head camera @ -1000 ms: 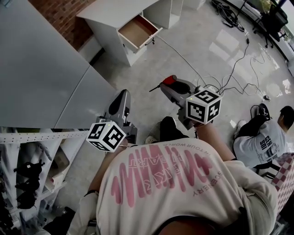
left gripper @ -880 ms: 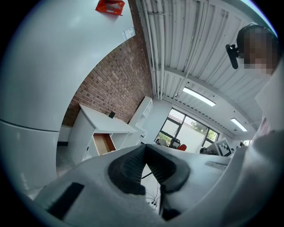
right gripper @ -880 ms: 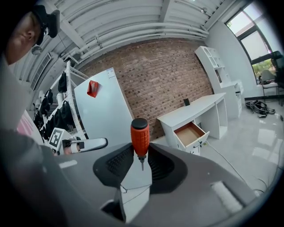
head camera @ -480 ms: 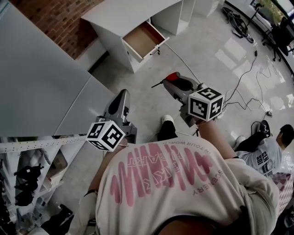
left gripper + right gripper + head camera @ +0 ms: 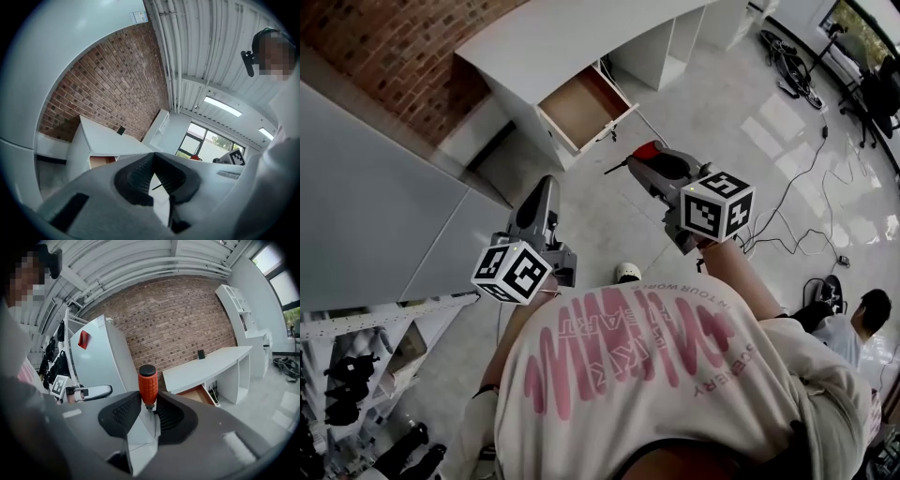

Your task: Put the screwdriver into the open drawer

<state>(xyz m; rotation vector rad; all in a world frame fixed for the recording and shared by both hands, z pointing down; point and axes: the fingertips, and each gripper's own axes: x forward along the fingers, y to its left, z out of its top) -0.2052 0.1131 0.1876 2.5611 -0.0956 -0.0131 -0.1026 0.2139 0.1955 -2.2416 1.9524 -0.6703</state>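
Right gripper point(image 5: 149, 409): jaws clamped on the red-handled steel screwdriver point(image 5: 147, 383) just under the handle. The handle stands clear above the pads and the thin shaft runs down between them. Left gripper point(image 5: 153, 158): jaws drawn together at the tips, nothing between them. It is carried idle on the person's left, well apart from the tool

The task's thing is thus in the air in the right gripper, short of the open brown-floored drawer point(image 5: 581, 105). That drawer juts from the white desk point(image 5: 553, 42) ahead, which stands against the red brick wall point(image 5: 412, 47)

Changed in the last second: in the head view the drawer has slid down the frame toward the grippers, and the gap between screwdriver tip and drawer front has shrunk. The hold on the tool is as it was. Judgement: carry phase, person closing on the desk. Reaching over the drawer and letting go are not yet done

Count: two grippers; two black-and-white marker cubes, right point(image 5: 717, 206) and left point(image 5: 514, 272); one screwdriver; one open drawer; one desk; one seated person point(image 5: 861, 314), far right on the pale floor
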